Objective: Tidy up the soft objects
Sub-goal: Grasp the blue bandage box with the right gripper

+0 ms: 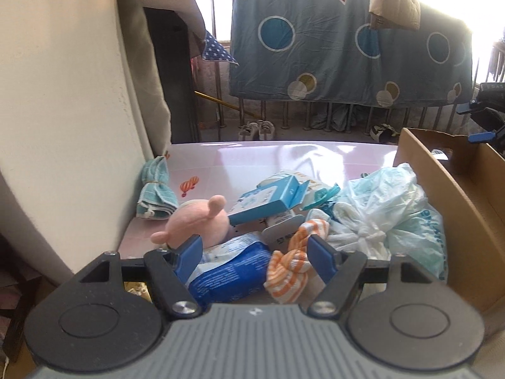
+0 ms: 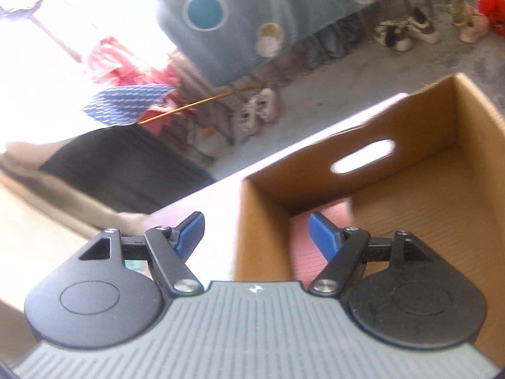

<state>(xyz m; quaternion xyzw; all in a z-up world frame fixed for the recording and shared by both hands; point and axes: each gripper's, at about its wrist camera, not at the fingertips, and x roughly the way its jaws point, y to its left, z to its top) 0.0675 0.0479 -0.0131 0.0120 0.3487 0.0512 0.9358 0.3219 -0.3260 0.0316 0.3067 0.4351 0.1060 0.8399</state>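
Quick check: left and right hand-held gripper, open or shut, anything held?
Left hand-held gripper: open, empty, above the orange striped cloth.
Right hand-held gripper: open, empty, at the cardboard box.

Sunlit balcony railing [image 1: 284,117] draped with blue quilt [image 1: 341,47] (circles), cream wall [image 1: 63,79].

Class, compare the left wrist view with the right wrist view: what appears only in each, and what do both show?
Only the left wrist view shows the clutter on the table: a pink plush toy, an orange striped sock, a tied teal cloth and a knotted plastic bag.

Only the right wrist view shows the inside of the cardboard box, where something reddish lies, and its handle cut-out.

Both show the box, the hanging blue spotted blanket and shoes on the floor.
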